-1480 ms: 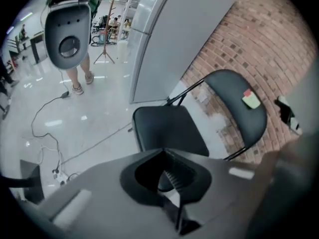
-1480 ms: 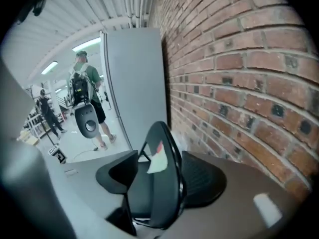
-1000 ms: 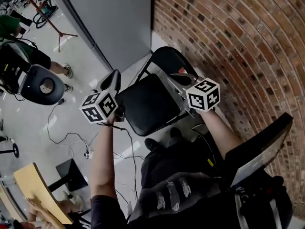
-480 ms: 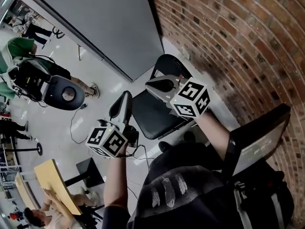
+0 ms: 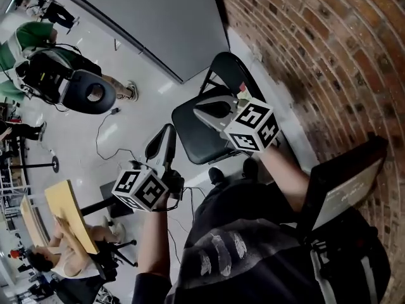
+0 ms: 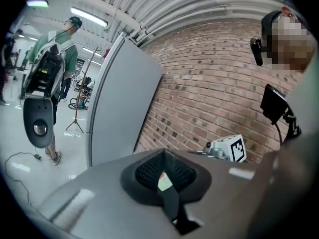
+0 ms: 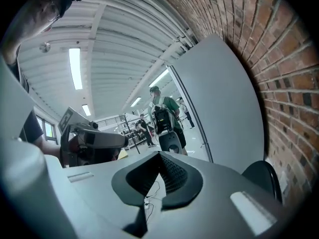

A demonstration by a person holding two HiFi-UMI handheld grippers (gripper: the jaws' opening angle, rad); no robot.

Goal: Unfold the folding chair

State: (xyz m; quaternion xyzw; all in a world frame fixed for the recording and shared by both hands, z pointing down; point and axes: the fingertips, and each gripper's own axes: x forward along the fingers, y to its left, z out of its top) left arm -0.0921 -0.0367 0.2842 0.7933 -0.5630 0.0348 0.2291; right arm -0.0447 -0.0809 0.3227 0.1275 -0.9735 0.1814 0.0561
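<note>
The chair (image 5: 192, 141) is standing unfolded on the floor (image 5: 126, 116), just beside the brick wall (image 5: 329, 56). Its seat is lying level, its backrest is rising at the far end, and a grey panel (image 5: 158, 24) is standing behind it.

The left tool (image 5: 166, 133) is being held in the air to the left of the seat, apart from the chair. Its jaws are pressed together with nothing between them. In the left gripper view it is being pointed toward the wall and the panel's edge.

The right tool (image 5: 201, 111) is being held over the seat in the head view. Its jaws are likewise together and empty. In the right gripper view only the top of the backrest is being shown, low at the right, clear of the jaws.

A person in green (image 5: 31, 40) is standing well away on the floor, where a cable (image 5: 101, 145) is lying.
</note>
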